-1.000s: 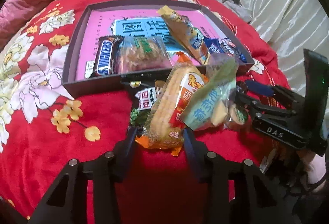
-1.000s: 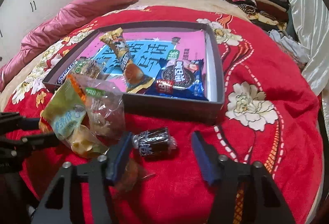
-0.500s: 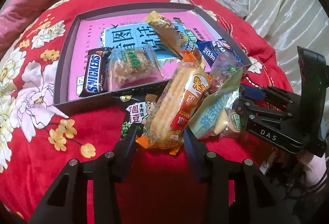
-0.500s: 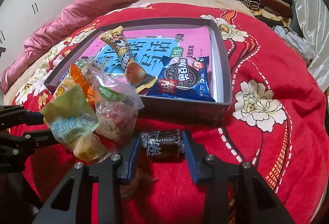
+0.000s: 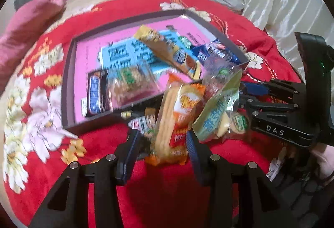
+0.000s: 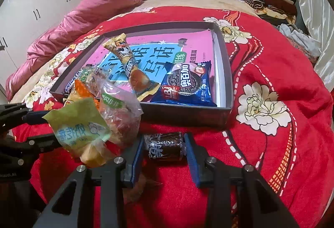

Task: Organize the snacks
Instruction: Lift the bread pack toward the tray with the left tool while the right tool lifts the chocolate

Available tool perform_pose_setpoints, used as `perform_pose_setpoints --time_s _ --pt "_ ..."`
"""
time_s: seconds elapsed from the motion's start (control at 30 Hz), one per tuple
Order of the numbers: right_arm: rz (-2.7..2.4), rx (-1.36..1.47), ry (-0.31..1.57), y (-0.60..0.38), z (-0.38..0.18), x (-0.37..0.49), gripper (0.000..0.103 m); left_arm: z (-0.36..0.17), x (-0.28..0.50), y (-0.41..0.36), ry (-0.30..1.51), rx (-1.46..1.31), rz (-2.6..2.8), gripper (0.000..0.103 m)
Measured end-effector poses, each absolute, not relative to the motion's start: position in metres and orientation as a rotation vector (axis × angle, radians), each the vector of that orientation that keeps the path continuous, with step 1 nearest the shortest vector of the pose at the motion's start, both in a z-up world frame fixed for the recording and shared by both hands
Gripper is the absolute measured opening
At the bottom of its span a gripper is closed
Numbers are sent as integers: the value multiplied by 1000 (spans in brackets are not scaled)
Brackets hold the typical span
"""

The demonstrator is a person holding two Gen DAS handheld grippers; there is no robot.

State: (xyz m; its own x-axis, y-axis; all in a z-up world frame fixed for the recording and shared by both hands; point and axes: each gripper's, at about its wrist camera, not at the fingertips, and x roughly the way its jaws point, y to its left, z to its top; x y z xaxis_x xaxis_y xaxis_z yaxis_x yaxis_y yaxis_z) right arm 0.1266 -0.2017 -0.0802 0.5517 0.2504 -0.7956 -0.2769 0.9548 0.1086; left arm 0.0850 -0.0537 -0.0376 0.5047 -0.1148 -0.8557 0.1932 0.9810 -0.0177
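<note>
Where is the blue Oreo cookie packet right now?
In the right wrist view, the blue Oreo cookie packet lies inside the shallow dark-walled box, in its near right corner, beside the long yellow-brown snack wrapper.

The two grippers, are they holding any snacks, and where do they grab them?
The left gripper clamps a bunch of snack packets at their bottom ends. The right gripper pinches the small dark candy by its two ends.

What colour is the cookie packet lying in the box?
Blue, with a dark round cookie pictured on it; the cookie packet shows best in the right wrist view.
</note>
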Motion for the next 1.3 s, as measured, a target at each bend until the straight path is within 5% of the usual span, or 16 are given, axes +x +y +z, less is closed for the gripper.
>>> perform_pose_setpoints --time_s 0.37,0.47,1.3 --pt "314 7 934 -205 -79 128 38 -47 101 -72 1040 137 -177 47" --pt "311 5 918 -206 -76 127 37 -50 101 -74 1038 140 -169 34" --pt "272 102 764 -233 -44 116 37 -17 92 5 980 -211 -174 32"
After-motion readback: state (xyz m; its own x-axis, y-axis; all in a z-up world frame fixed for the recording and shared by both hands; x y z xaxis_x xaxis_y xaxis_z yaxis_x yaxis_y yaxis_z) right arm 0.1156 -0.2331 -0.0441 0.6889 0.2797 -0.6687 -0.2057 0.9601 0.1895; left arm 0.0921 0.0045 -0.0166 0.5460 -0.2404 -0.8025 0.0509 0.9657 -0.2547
